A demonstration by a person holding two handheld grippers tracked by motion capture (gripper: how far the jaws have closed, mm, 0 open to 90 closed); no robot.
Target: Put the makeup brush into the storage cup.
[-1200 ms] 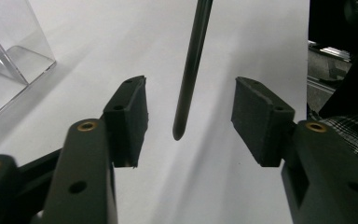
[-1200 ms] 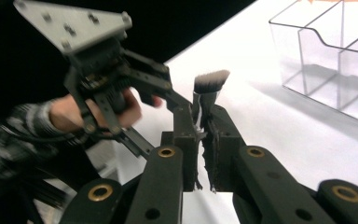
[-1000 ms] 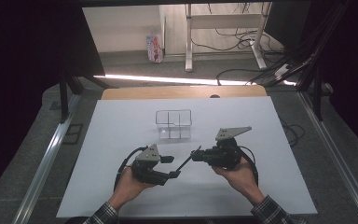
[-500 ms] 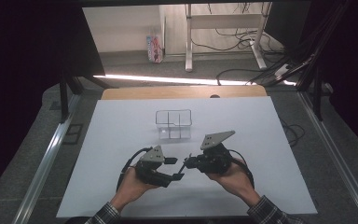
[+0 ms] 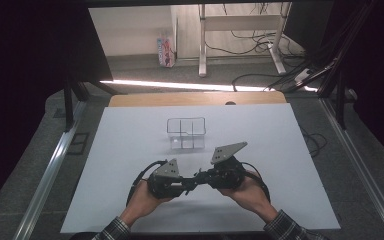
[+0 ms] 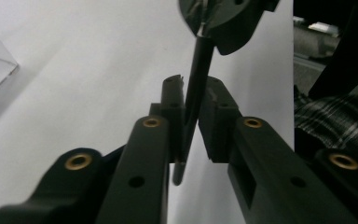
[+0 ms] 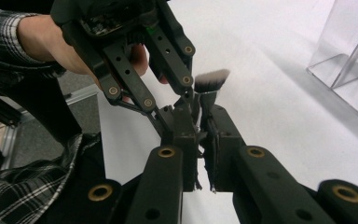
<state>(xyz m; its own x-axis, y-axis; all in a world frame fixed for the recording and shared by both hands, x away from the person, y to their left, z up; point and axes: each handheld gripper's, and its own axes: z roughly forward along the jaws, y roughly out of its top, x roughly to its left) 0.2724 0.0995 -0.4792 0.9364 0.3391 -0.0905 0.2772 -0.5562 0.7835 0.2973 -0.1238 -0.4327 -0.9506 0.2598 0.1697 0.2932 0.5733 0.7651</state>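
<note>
Left gripper (image 5: 186, 186): jaws just closed on the brush (image 6: 193, 100) handle, seemingly to take it over.
Brush: held above the table (image 5: 290, 150) between both grippers, bristles out.
Right gripper (image 5: 200, 178): clamped on the brush near its head.
Box (image 5: 186, 133): apart, behind.

A lab: framed test table (image 5: 130, 150), trailing floor cables (image 5: 260, 37).

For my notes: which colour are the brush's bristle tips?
White over dark, on the slim black-handled brush; right gripper view shows it best.
</note>
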